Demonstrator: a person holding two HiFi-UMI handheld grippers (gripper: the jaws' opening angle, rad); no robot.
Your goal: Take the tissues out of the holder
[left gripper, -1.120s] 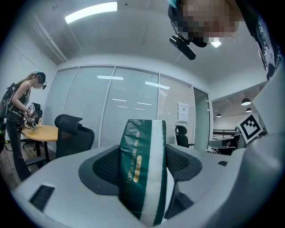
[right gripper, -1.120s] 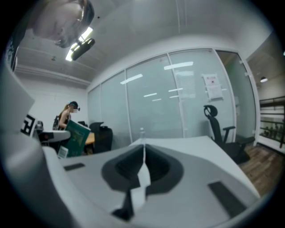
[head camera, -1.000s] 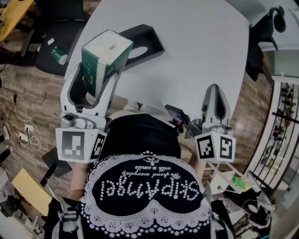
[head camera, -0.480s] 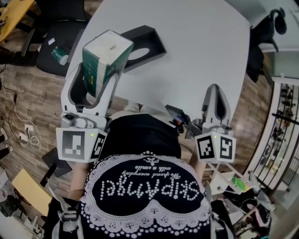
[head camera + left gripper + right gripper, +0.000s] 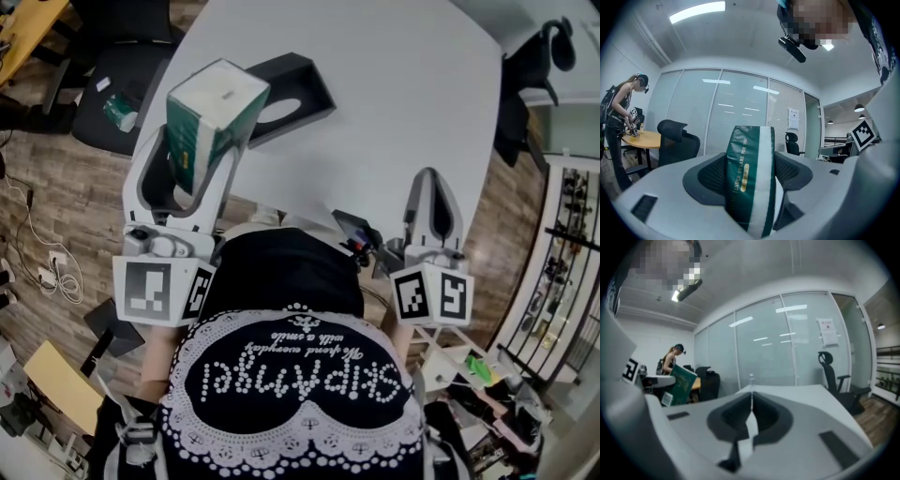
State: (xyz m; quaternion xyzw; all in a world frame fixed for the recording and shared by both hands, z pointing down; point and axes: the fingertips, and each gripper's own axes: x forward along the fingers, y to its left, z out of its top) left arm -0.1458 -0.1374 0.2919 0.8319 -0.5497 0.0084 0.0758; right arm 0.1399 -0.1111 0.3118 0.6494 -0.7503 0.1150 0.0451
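A green and white tissue pack stands on end between the fingers of my left gripper, which is shut on it. It is held over the table's left front corner. The black holder, with an oval opening, lies on the white table just beyond and right of the pack. In the left gripper view the pack fills the gap between the jaws of the left gripper. My right gripper is shut with nothing in it, at the table's front edge. From the right gripper the pack shows at the far left.
Black office chairs stand at the left and the far right of the table. Cables lie on the wooden floor. A shelf rack stands at the right. Another person works at a wooden table.
The left gripper and the tissue pack have crept very slightly to the right. The right gripper has stayed still.
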